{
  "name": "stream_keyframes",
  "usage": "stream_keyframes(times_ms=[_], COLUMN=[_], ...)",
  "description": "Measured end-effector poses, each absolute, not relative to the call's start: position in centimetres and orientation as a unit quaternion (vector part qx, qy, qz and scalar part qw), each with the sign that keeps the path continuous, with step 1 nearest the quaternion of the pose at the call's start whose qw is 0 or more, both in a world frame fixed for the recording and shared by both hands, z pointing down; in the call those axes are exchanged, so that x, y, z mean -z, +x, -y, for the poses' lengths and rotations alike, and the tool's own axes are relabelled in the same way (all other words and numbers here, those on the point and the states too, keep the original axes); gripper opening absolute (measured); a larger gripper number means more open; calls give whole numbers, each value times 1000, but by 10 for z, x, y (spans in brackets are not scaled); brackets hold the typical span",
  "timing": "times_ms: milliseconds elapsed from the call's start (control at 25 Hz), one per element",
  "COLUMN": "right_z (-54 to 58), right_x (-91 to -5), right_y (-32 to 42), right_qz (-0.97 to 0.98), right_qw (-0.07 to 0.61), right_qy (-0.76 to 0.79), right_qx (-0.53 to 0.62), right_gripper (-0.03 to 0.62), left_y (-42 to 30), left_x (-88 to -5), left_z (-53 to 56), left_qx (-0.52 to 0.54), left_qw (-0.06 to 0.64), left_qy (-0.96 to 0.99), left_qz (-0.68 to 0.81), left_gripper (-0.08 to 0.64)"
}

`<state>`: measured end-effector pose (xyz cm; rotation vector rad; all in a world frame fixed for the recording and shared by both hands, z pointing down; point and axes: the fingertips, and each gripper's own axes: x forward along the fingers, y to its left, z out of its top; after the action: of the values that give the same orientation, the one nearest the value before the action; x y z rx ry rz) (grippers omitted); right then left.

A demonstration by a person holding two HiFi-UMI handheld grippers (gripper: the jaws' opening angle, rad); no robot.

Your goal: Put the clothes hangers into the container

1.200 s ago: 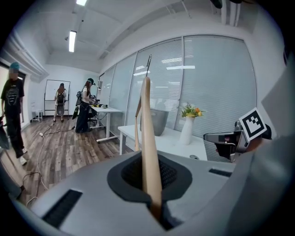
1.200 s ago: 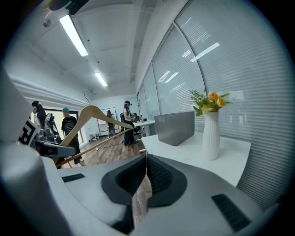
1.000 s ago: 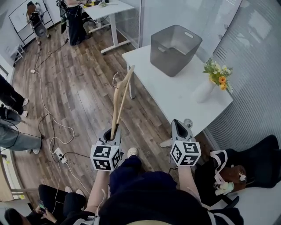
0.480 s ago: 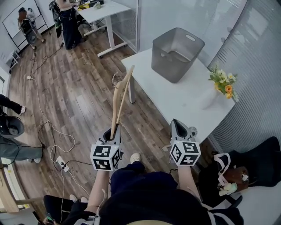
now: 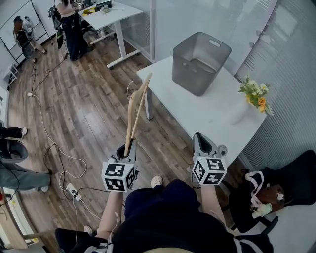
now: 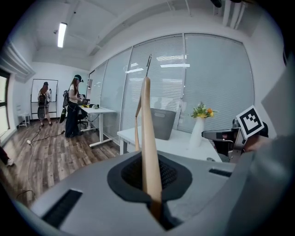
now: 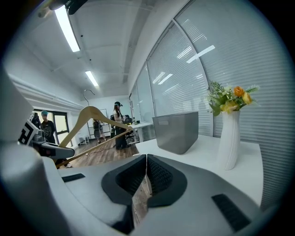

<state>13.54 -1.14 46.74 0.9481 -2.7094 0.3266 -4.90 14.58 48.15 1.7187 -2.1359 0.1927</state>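
Observation:
A wooden clothes hanger (image 5: 134, 111) stands up and forward from my left gripper (image 5: 125, 151), which is shut on its lower end. In the left gripper view the hanger (image 6: 148, 138) rises between the pads of that gripper (image 6: 150, 177). My right gripper (image 5: 202, 144) is held level beside it, shut with nothing in it (image 7: 146, 174). The grey plastic container (image 5: 199, 55) sits open and upright on the far part of the white table (image 5: 197, 111), well ahead of both grippers. From the right gripper view the hanger (image 7: 87, 116) shows at the left and the container (image 7: 177, 132) ahead.
A white vase of flowers (image 5: 249, 101) stands on the table's right side. Cables and a power strip (image 5: 69, 188) lie on the wooden floor at the left. People stand by a second desk (image 5: 106, 15) far back. A black chair with a bag (image 5: 266, 195) is at the right.
The head view has shifted a little as the person moves toward the table. Both grippers keep their pose, and the hanger stays in the left one.

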Motion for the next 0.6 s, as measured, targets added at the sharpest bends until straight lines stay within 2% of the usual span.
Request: stream_keyframes(times_ms=[600], right_z=[0], right_x=[-489], right_y=[116], right_qz=[932], right_qw=[154], right_qy=[306], right_qx=[-122], right_gripper=[29], left_y=[-57], left_x=[-506], left_z=[-162], left_qx=[-69], left_qw=[227], left_qy=[597], left_qz=[766], left_gripper=[8])
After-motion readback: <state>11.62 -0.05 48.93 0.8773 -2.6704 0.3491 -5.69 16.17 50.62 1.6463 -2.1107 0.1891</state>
